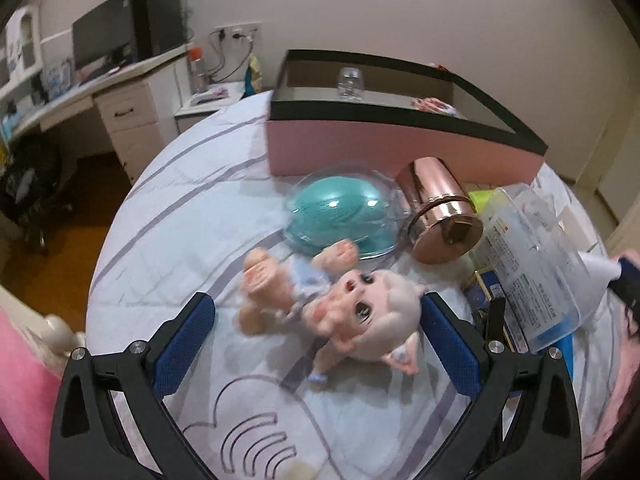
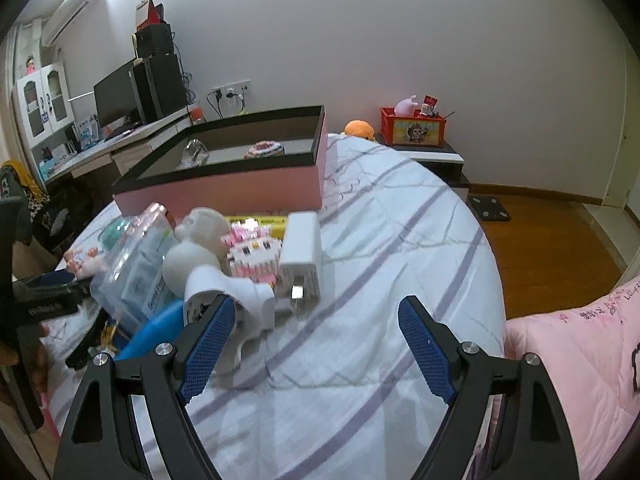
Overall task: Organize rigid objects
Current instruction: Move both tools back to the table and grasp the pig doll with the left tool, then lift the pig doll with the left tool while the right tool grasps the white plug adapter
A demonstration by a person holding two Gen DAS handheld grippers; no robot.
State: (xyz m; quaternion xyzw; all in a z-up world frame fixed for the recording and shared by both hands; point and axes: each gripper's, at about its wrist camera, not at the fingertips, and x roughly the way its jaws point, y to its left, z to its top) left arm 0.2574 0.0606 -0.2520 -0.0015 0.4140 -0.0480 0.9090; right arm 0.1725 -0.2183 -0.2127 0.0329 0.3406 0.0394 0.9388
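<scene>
My left gripper [image 1: 316, 316] is spread wide around a small doll [image 1: 320, 308] lying on the striped bedspread [image 1: 180, 208], pads not pressing it. My right gripper [image 2: 316, 344] hangs released over bare quilt beside a white charger [image 2: 302, 256]. The pink box [image 2: 224, 188] sits toward the bed's far edge, behind the pile.

- The left gripper [image 1: 316, 316] has its blue-padded fingers [image 1: 188, 344] spread wide around a doll [image 1: 332, 304] lying on the bed [image 1: 192, 216]; neither pad clearly presses it.
- Beyond the doll, a teal dome in clear casing [image 1: 340, 212] sits just beside a tipped rose-gold canister [image 1: 440, 212].
- A pink box with a black rim [image 1: 384, 148] stands behind them.
</scene>
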